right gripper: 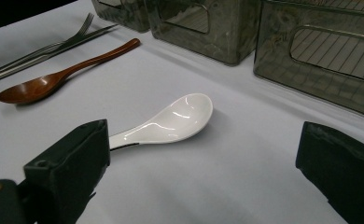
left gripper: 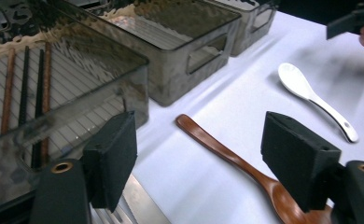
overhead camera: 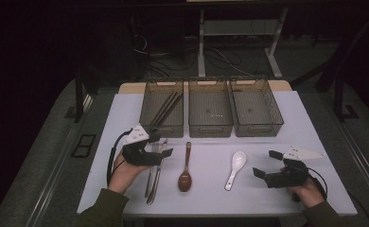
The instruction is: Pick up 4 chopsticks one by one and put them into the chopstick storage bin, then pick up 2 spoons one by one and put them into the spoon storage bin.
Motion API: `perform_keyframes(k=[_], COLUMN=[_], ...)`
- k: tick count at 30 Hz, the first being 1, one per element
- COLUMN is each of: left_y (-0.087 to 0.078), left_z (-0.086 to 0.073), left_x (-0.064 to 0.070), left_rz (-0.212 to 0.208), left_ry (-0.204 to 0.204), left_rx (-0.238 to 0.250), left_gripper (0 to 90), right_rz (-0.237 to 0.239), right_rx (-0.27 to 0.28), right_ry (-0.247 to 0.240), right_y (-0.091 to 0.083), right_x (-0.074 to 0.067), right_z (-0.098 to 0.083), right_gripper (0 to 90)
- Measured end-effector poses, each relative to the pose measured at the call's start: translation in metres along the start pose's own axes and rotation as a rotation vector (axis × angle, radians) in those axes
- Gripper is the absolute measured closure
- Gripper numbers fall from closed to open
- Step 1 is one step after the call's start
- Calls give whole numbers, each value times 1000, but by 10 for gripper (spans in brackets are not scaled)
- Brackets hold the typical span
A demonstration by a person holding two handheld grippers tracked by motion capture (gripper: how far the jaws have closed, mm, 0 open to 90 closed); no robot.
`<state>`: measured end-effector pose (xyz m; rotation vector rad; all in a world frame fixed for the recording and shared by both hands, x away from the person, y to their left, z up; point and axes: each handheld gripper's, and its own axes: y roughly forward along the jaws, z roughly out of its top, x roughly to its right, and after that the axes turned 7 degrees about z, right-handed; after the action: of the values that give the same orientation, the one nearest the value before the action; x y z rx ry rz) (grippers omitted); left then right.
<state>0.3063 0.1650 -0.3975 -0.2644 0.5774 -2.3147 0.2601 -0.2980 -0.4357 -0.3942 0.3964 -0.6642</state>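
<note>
My left gripper [overhead camera: 161,145] hovers open over the handles of the metal cutlery [overhead camera: 153,177] at the table's left, just in front of the left bin [overhead camera: 166,130], which holds chopsticks [overhead camera: 167,108]. In the left gripper view the jaws [left gripper: 201,140] stand wide with nothing between them, and the brown wooden spoon [left gripper: 227,151] lies on the cloth beyond. My right gripper [overhead camera: 267,164] rests open at the right, close to the white ceramic spoon [overhead camera: 235,168]. In the right gripper view the white spoon [right gripper: 171,119] lies ahead of the empty jaws [right gripper: 206,140].
Three clear mesh-bottomed bins stand in a row at the back; the middle bin [overhead camera: 210,130] and the right bin [overhead camera: 258,128] look empty. The brown spoon [overhead camera: 186,170] lies mid-table. The white cloth ends near the front edge by both hands.
</note>
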Motion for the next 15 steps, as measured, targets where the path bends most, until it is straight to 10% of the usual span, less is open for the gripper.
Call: perform_keyframes(k=[15], left_y=[-8], left_z=[-31], left_x=[15], left_rz=[-39], left_ry=[-7], left_rx=[1], left_gripper=[52], right_rz=[6], right_rx=[-8], right_ry=[1], right_y=[1], right_x=[0], right_z=[0], right_gripper=[26])
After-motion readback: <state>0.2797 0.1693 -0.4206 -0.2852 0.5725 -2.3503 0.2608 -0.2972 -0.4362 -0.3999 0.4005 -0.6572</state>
